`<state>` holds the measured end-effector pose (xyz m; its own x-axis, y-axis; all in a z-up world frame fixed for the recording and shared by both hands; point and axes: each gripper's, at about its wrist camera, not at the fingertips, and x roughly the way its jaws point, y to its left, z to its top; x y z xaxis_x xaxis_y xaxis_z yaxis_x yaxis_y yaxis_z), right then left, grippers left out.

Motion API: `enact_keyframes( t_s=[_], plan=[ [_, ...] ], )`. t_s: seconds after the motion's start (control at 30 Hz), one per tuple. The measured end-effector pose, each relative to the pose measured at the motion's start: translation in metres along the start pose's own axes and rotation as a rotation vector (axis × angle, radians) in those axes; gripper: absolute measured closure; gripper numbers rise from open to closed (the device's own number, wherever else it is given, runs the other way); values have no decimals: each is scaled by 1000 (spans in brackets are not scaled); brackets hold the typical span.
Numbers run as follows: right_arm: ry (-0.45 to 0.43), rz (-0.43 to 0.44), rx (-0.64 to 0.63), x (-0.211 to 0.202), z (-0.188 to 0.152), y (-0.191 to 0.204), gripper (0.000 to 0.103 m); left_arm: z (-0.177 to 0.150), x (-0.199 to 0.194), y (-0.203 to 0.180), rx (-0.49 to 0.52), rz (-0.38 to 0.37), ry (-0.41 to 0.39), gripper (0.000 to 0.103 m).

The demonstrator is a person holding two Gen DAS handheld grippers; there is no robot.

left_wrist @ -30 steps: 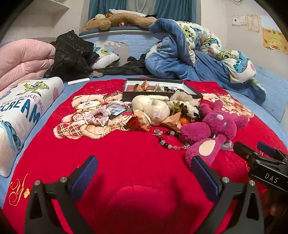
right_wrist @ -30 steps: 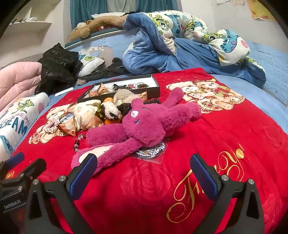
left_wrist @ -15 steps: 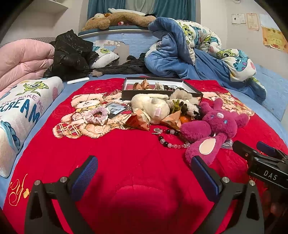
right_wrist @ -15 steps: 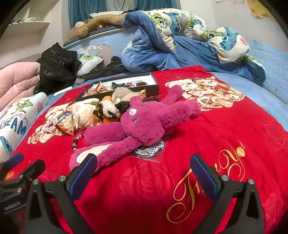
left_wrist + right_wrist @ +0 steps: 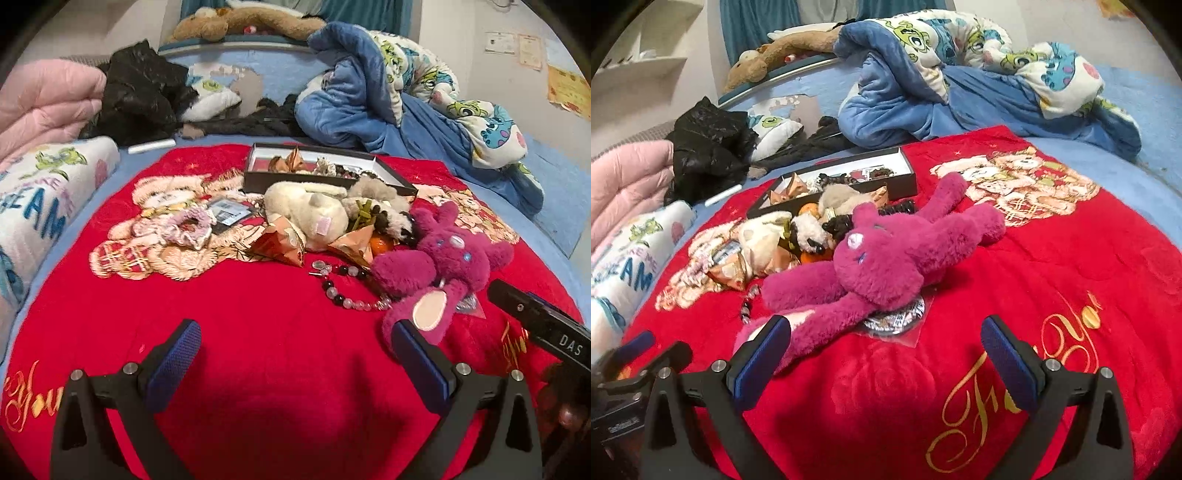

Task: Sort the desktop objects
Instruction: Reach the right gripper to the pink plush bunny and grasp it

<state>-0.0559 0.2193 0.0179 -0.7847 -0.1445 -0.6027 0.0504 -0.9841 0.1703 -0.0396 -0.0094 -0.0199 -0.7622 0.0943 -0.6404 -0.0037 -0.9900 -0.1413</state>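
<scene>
A magenta plush rabbit (image 5: 894,254) lies on the red blanket (image 5: 1071,280); it also shows in the left wrist view (image 5: 443,266). Behind it is a pile: a cream plush (image 5: 310,210), folded paper pieces (image 5: 280,242), a bead bracelet (image 5: 343,291), a lilac scrunchie (image 5: 188,227) and a black box (image 5: 321,173) holding small items. A round badge (image 5: 897,314) lies under the rabbit. My left gripper (image 5: 295,354) is open and empty, short of the pile. My right gripper (image 5: 886,350) is open and empty, its left finger beside the rabbit's ear.
A blue quilt (image 5: 960,85) is heaped at the back right. A black jacket (image 5: 136,92) and pink duvet (image 5: 44,99) lie at the back left. A printed pillow (image 5: 40,199) lies along the left edge.
Both grippers have moved slightly forward toward the pile and the rabbit. Both stay open. No object has moved.
</scene>
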Motion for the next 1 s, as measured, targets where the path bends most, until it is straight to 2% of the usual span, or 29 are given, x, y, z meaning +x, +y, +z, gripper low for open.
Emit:
enact_keyframes(
  t_s=[0.3, 0.47, 0.57, 0.83, 1.0],
  plan=[
    [38, -14, -42, 26, 33, -6, 0, 35, 60, 17, -59, 4, 109, 0],
    [82, -63, -105, 58, 51, -4, 0, 56, 85, 9, 14, 46, 107, 0],
    [89, -89, -141, 72, 53, -2, 0, 62, 98, 12, 21, 60, 115, 0],
    [103, -52, -178, 87, 50, 2, 0, 64, 117, 14, 65, 60, 138, 0],
    [164, -10, -174, 97, 40, 0, 0, 65, 122, 13, 63, 54, 141, 1]
  ],
)
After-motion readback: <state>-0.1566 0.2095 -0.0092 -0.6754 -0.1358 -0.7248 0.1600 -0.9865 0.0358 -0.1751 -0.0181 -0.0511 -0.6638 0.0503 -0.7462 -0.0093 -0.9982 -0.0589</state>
